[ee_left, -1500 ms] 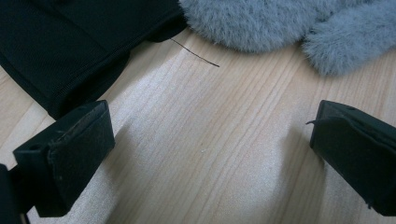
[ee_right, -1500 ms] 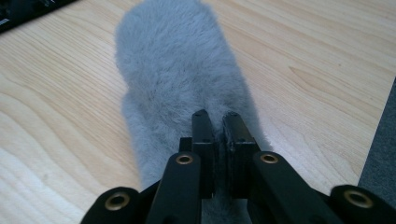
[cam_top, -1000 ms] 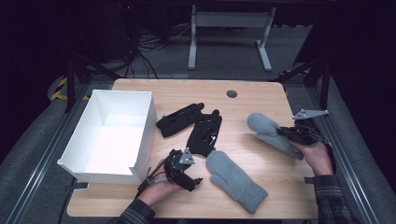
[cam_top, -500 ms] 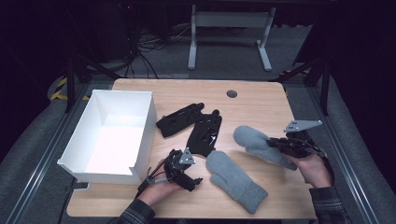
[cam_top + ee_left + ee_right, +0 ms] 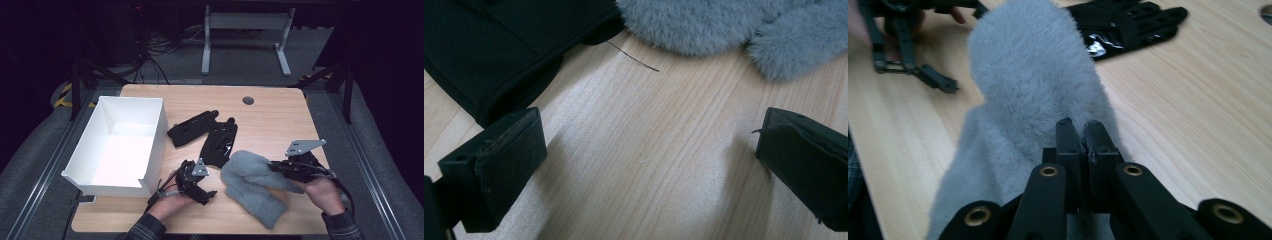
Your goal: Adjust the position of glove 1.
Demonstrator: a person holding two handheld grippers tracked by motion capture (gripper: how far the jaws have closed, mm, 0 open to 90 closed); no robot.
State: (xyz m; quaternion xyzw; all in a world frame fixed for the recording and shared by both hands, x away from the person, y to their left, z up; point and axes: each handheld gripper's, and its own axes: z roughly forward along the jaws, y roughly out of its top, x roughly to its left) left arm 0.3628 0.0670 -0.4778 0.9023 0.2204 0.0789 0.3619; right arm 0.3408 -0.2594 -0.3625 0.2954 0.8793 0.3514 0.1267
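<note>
Two grey mittens (image 5: pixel 252 187) overlap; my right hand-held gripper (image 5: pixel 274 167) pinches the upper mitten (image 5: pixel 1033 85), my left hand-held gripper (image 5: pixel 206 195) gapes wide over bare tabletop (image 5: pixel 649 150).

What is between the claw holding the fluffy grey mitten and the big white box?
The right claw is shut on a grey mitten lying over the second grey mitten. Going toward the white box, the left claw rests open on the table and the black gloves lie beside it. Lifting the mitten over them would likely clear both.
</note>
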